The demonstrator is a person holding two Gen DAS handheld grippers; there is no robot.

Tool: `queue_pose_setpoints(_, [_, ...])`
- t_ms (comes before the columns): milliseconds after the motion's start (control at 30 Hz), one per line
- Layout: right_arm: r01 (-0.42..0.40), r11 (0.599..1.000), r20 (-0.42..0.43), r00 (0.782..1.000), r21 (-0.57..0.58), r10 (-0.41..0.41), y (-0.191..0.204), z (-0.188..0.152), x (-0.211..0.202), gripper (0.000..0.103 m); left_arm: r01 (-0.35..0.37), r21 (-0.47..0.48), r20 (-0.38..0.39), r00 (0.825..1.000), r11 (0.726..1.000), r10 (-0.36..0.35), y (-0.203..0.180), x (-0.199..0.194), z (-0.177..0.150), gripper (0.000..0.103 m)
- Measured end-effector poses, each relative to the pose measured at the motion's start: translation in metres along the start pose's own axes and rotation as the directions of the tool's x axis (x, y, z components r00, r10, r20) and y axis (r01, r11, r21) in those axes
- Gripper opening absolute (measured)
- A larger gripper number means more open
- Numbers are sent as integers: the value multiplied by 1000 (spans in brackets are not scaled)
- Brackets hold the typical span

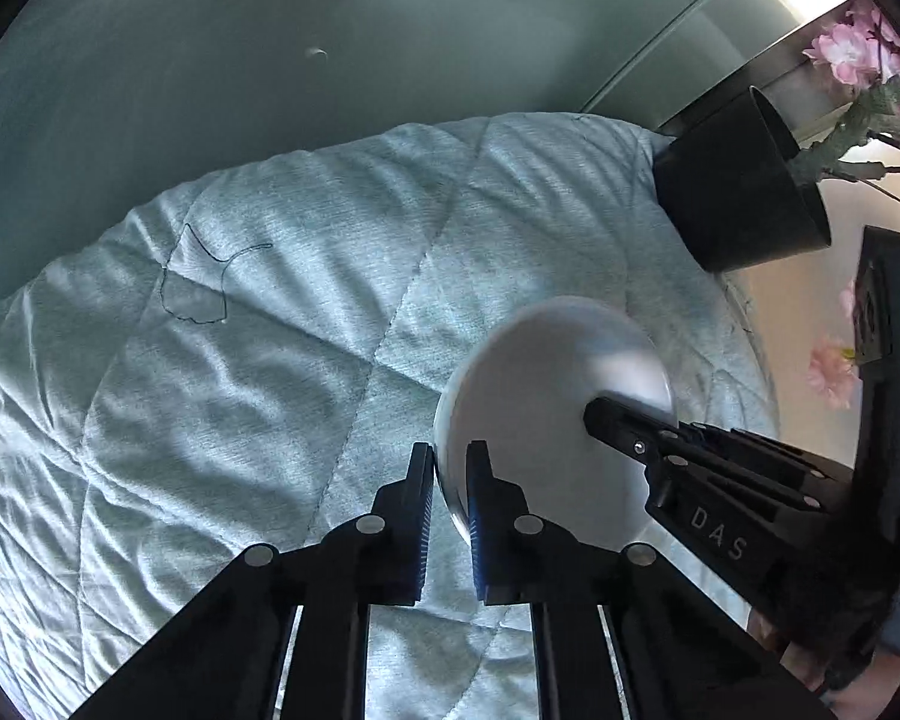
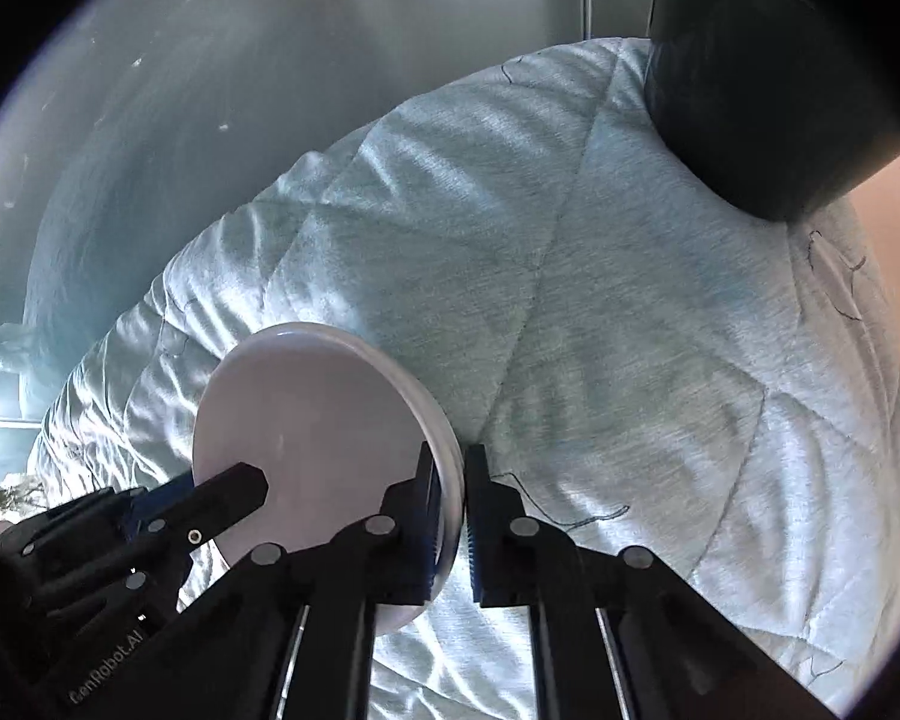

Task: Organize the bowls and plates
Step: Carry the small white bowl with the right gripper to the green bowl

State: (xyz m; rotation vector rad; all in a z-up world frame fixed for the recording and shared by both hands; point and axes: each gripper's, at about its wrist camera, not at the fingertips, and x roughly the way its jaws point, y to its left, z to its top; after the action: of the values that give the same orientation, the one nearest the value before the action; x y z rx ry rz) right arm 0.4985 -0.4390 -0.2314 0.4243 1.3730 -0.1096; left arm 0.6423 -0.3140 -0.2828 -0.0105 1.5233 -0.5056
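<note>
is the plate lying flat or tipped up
Tipped up: the plate stands on edge over the quilt, rim pinched on both sides by both grippers' fingers.

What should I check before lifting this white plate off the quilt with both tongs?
1. Left tongs shut on the plate rim: ok.
2. Right tongs shut on the opposite rim: ok.
3. Nothing resting on the plate: ok.
4. Second plate stacked beneath: cannot tell, though the right wrist view shows a doubled edge.
5. Black pot apart from the plate: ok.
6. Quilt free of the tongs' pads: cannot tell.
</note>
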Motion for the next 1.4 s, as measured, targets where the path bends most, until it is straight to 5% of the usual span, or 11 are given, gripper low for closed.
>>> queue_pose_setpoints(233, [17,1000,-1,1000,-24,-17,17,-4,0,6,-73,32,13,997,997,72,-15,-6,-7,5])
queue_pose_setpoints(500, [2,999,55,999,-32,0,23,-34,-58,6,-83,44,67,995,996,80,-32,-75,-36,4])
queue_pose_setpoints(1000, [-37,995,130,990,-94,49,80,-155,-189,7,-110,-2,171,979,994,109,-45,-238,-193,4])
queue_pose_setpoints(1400, [-65,988,78,994,-140,76,92,-253,-204,8,-134,-31,167,976,990,137,-37,-268,-308,3])
